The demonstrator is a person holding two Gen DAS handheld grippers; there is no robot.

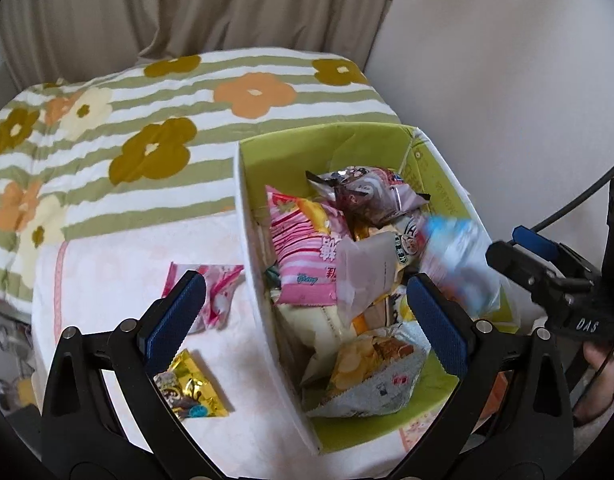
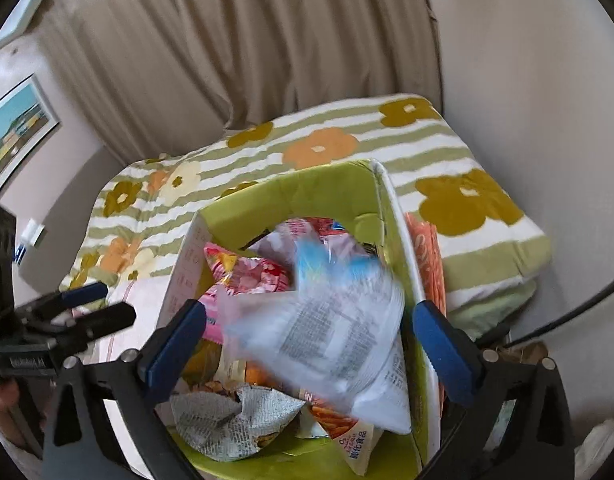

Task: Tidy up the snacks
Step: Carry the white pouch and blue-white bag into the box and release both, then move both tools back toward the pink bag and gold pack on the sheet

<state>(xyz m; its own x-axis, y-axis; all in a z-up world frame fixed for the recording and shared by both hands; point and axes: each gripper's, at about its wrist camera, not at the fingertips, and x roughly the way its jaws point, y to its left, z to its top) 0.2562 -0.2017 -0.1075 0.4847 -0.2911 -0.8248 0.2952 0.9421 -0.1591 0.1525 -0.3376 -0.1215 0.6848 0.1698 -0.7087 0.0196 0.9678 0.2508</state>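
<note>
Green-lined box (image 2: 291,188) at frame centre holds snack packets; a blurred blue-white packet (image 2: 339,320) lies between the wide-open right tool (image 2: 307,344); left tool (image 1: 303,312) also gapes empty.

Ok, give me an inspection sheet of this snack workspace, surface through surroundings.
Surface: pale pink cloth, floral striped quilt behind.
Job's things: green-lined box full of snack packets; blurred blue-and-white packet above the pile, untouched by either pad.
Clutter: pink packet and gold packet lie outside the box, on the cloth.
Grippers: left gripper open, empty; right gripper open.
Cables: black cable by the right gripper.
Surroundings: beige curtain, framed picture, white wall.
</note>
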